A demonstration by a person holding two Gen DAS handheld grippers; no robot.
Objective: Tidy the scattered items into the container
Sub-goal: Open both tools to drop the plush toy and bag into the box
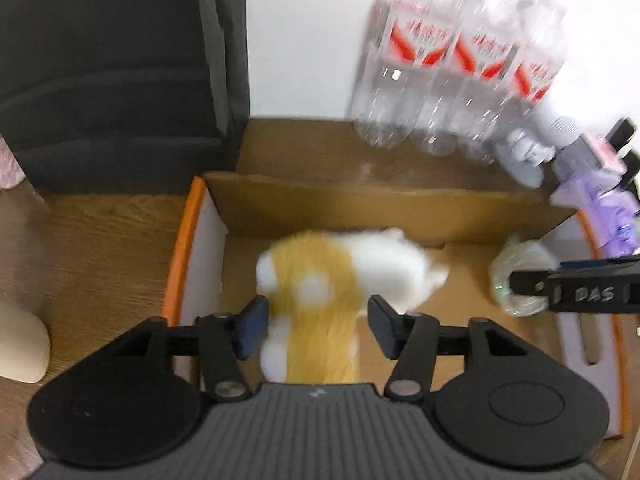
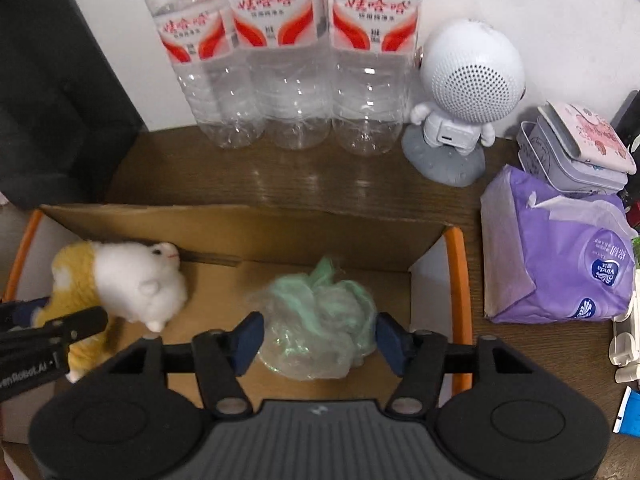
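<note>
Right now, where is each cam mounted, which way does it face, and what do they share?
Left wrist: sits on the left tool, facing steeply down into the cardboard box at the plush toy between its open fingers; the right tool's tip enters from the right.
Right wrist: sits on the right tool, facing down at the green plastic bag between its open fingers; the left tool enters lower left.
Shared: box, toy, bag, three water bottles, astronaut speaker.
</note>
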